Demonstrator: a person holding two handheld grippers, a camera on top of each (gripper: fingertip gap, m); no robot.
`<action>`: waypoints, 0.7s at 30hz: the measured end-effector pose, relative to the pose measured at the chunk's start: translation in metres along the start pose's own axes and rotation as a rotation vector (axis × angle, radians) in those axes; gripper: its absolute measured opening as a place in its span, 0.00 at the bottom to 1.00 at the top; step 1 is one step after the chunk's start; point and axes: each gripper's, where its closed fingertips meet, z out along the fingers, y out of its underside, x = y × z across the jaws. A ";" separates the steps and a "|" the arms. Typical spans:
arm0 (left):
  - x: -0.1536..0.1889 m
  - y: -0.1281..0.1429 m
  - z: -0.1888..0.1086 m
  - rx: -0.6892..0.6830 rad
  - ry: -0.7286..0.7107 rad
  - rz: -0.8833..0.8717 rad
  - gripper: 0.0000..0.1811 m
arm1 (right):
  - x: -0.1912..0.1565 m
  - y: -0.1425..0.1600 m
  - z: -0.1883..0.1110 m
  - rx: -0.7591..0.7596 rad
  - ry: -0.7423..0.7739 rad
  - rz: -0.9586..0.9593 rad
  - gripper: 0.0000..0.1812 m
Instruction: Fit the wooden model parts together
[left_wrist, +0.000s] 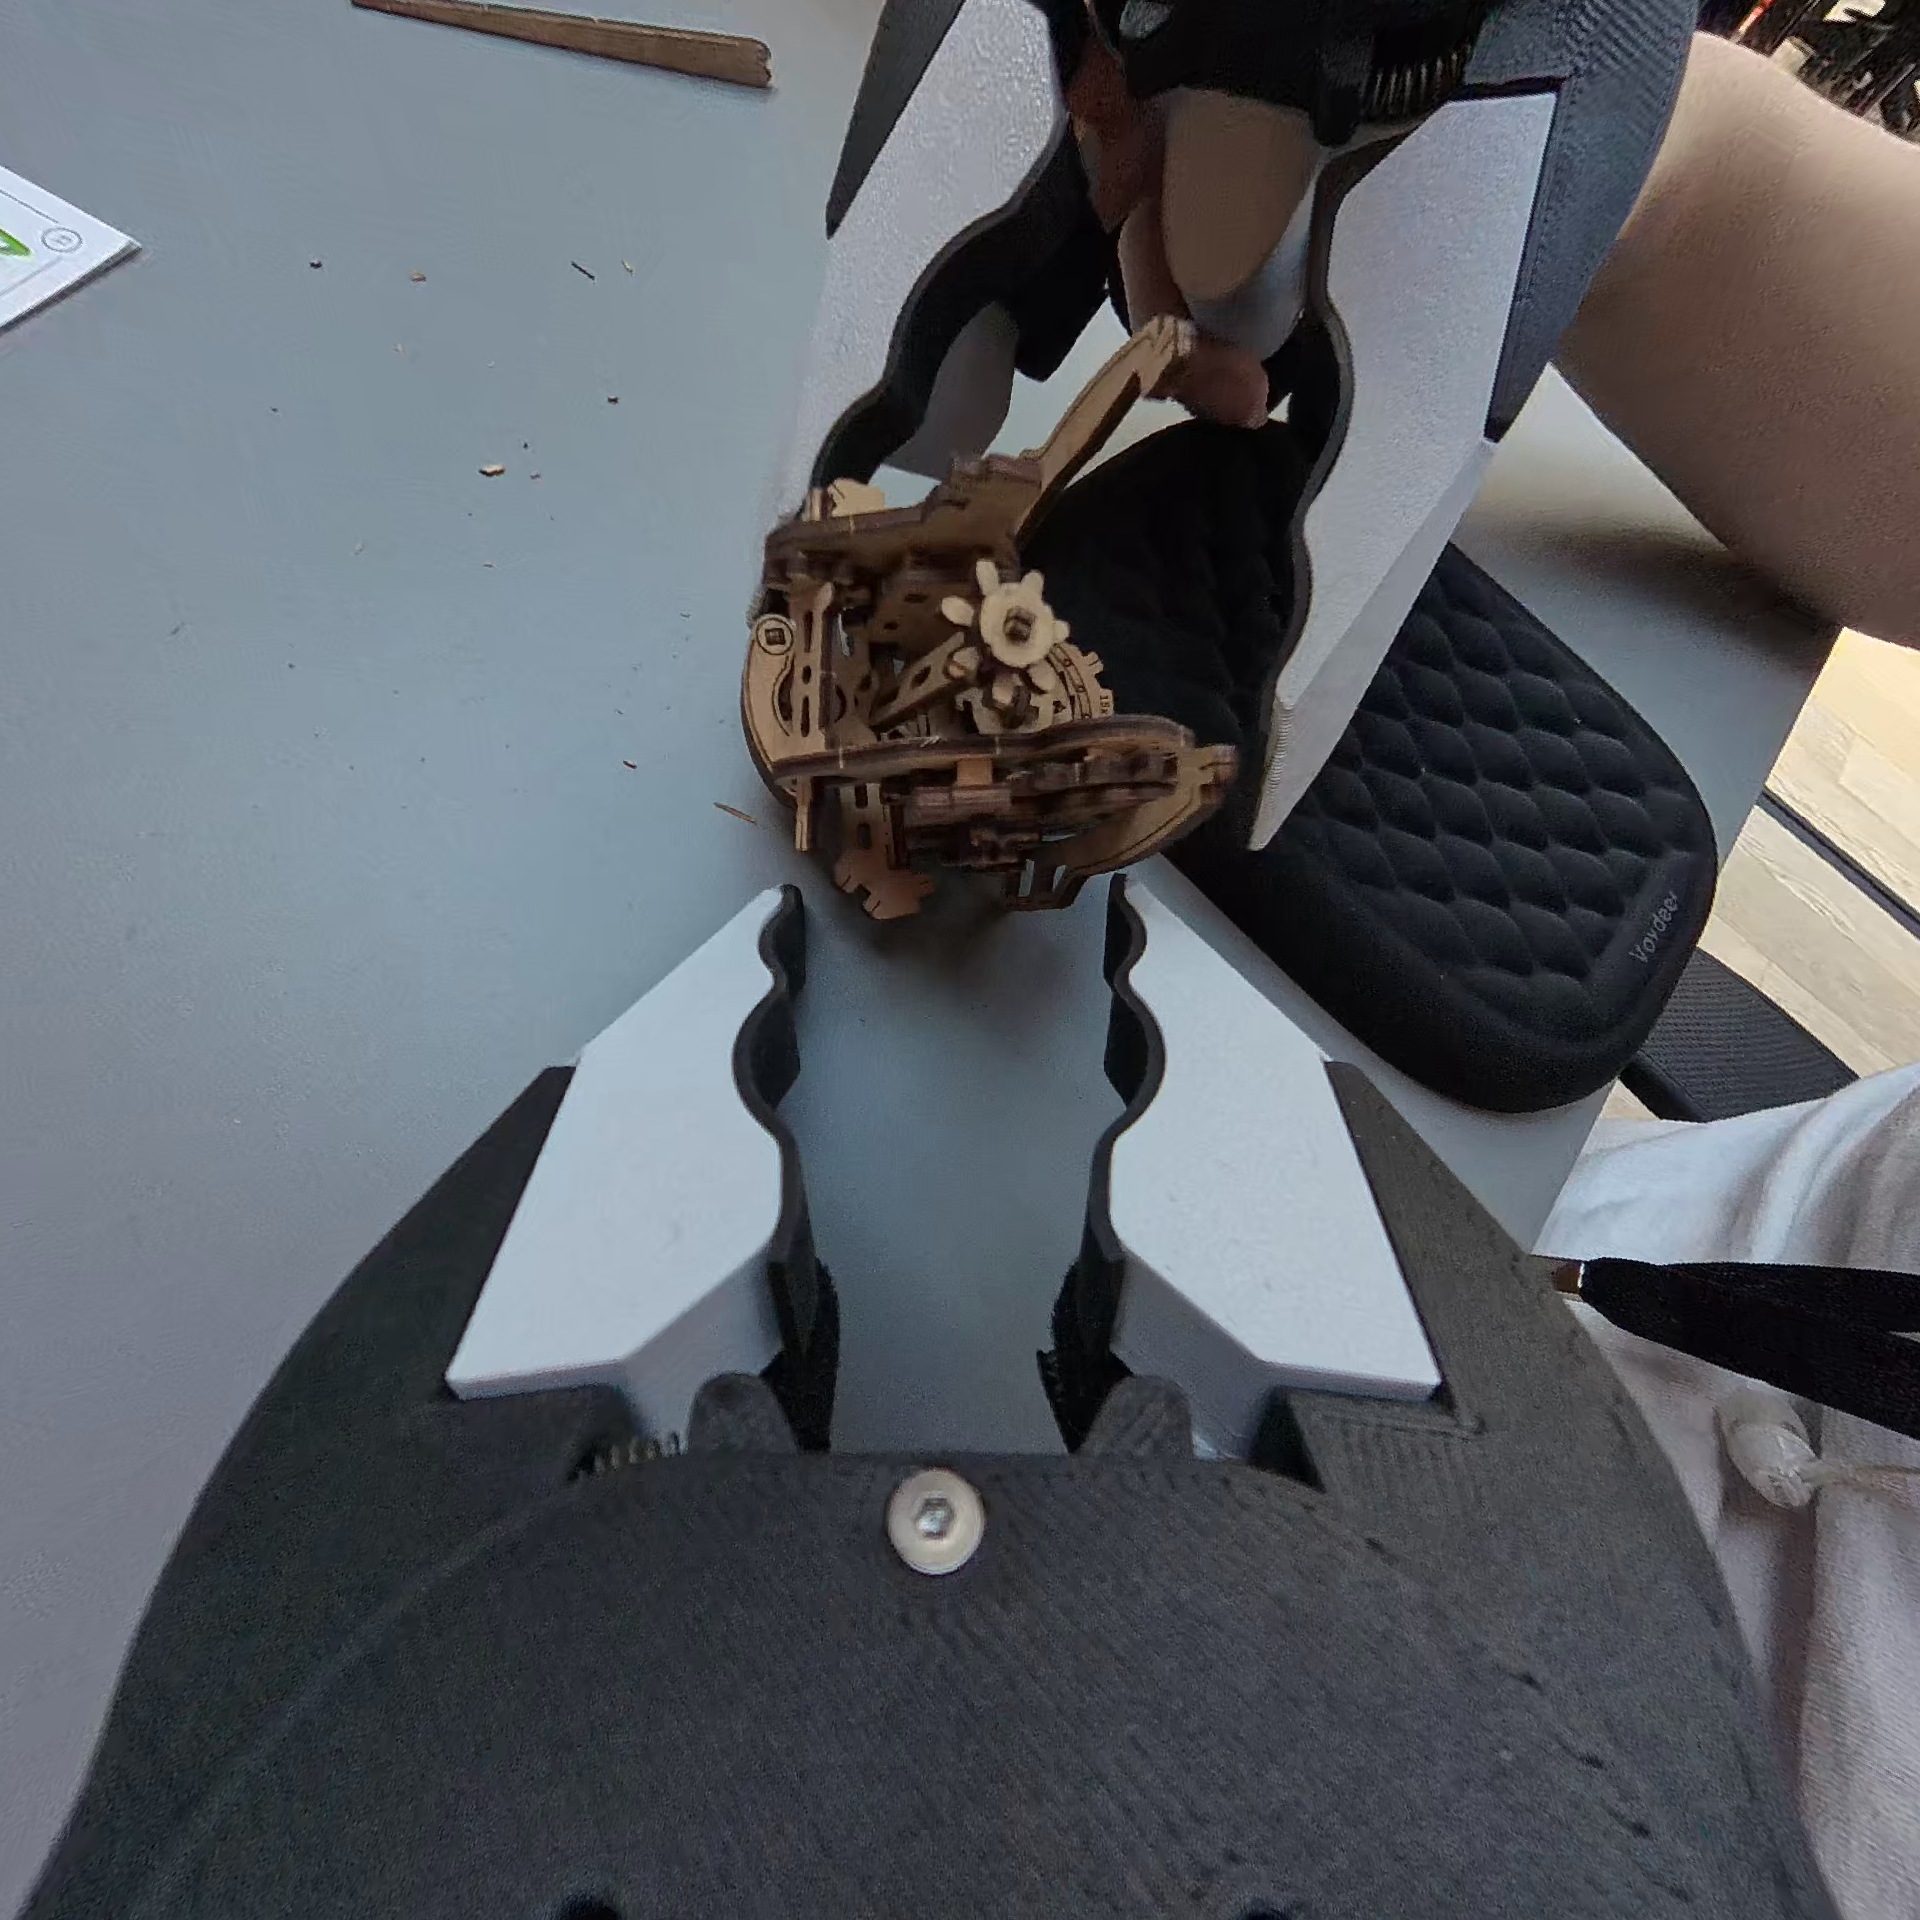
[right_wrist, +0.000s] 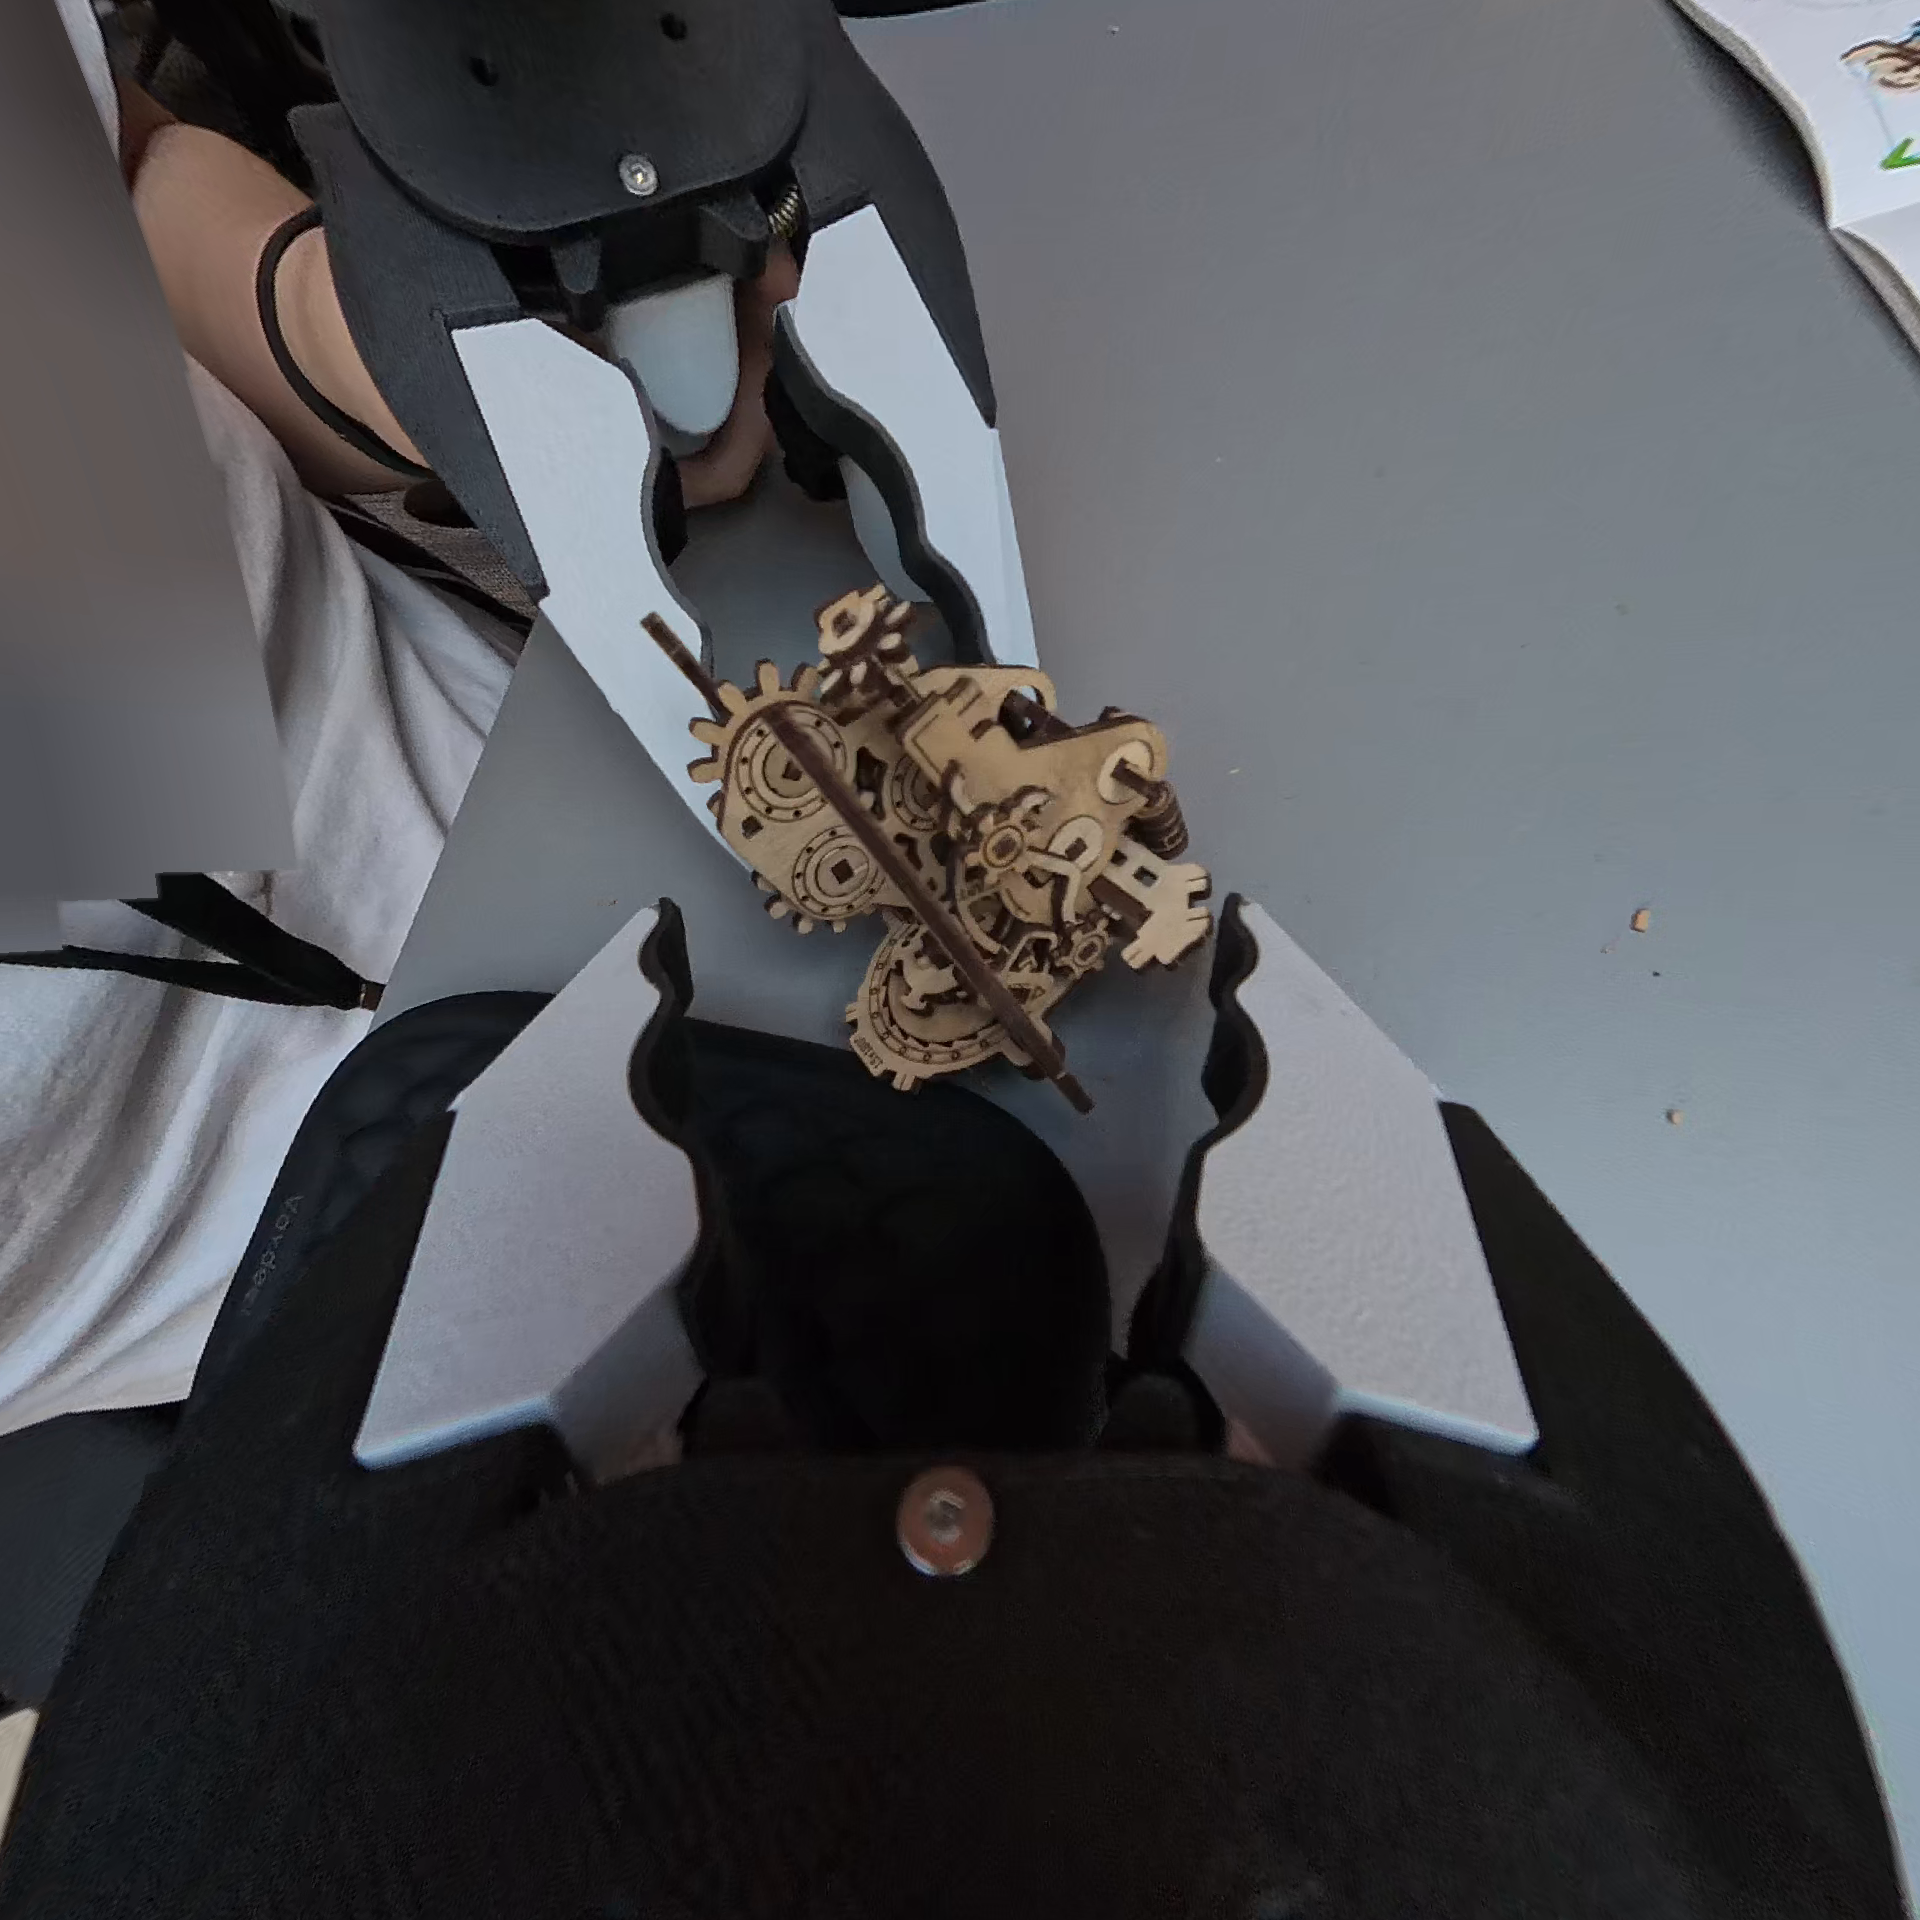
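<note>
A part-built wooden gear model (left_wrist: 966, 717) (right_wrist: 956, 852) sits tilted on the grey table (left_wrist: 364, 727) near its edge. A thin dark wooden strip (right_wrist: 883, 873) runs across it, and a flat wooden arm (left_wrist: 1112, 405) sticks up from it. My left gripper (left_wrist: 951, 899) is open and empty, its tips just short of the model. My right gripper (right_wrist: 948, 909) is open, its jaws wide apart on either side of the model with no grip. Each gripper also shows in the other's view, the right gripper (left_wrist: 1034, 670) and the left gripper (right_wrist: 883, 738), facing each other across the model.
A black quilted cushion (left_wrist: 1455, 831) (right_wrist: 831, 1195) lies just past the table edge beside the model. A printed sheet (left_wrist: 42, 249) (right_wrist: 1870, 125) and a long wooden strip (left_wrist: 582, 47) lie farther out. Small wood chips (left_wrist: 488, 468) dot the table. A person's white garment (right_wrist: 208, 1091) is close. The tips of both grippers are at nearly the same place.
</note>
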 end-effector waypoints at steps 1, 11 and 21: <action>0.000 0.000 0.000 -0.002 -0.007 0.004 0.32 | 0.000 0.001 0.001 -0.009 -0.017 0.014 0.54; -0.002 0.001 0.001 -0.009 -0.030 0.011 0.27 | 0.002 0.000 0.002 -0.002 -0.011 0.015 0.47; -0.002 0.001 0.003 -0.018 -0.016 0.032 0.25 | 0.006 -0.001 0.005 -0.013 0.014 0.035 0.44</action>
